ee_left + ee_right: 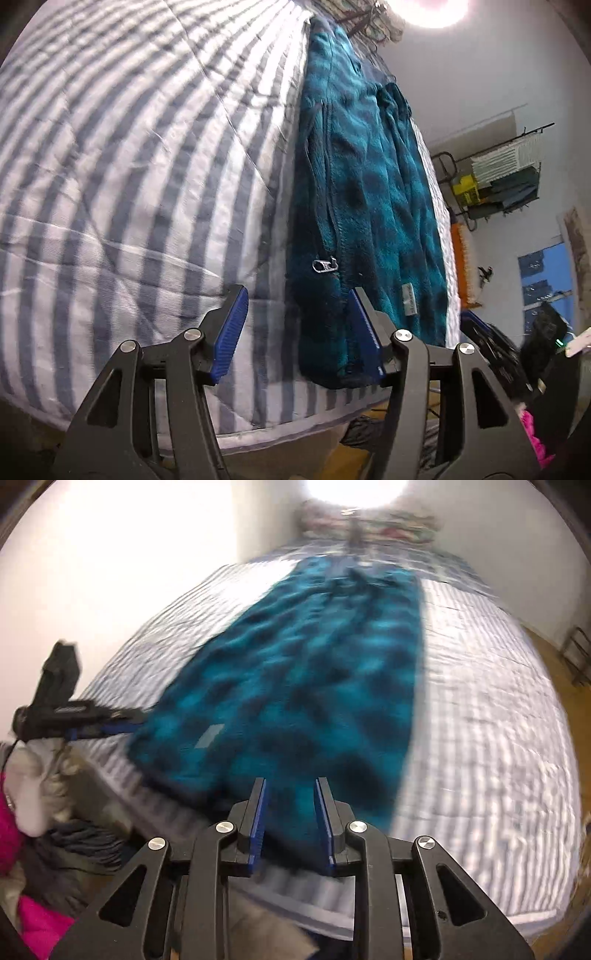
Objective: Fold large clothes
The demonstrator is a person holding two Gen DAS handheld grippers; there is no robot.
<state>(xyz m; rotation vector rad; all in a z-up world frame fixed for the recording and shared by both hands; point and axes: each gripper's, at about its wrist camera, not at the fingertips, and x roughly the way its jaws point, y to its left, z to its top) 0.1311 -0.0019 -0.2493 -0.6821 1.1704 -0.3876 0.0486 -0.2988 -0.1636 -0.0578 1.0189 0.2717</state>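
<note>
Black arms with blue pads fill the bottom of both views, so we begin with our two tools. Our left tool (295,306) stands wide, with nothing pressed between its pads. Its right pad (364,325) lies against the near corner of the fleece jacket (369,192), while its left pad (232,325) hangs over the bare striped quilt (129,166) beside it. We see a metal zip pull (324,265) just beyond the gap, on the jacket's left edge, and a small grey label (409,299) a little to the right of it.

Our right tool (290,790) stands narrow, its pads apart, and we see the near hem of the fleece jacket (295,672) behind the gap; whether the pads touch the cloth we cannot tell, as this view is blurred. From here the left tool (110,720) shows at the jacket's left corner.

We find the jacket, teal with dark patches, laid out long and flat on the bed (498,720), running from the near edge away toward the far wall. Its near hem lies right at both tools, close to the edge of the mattress. Something bright pink (22,915) lies heaped beside the bed, low on the left.
</note>
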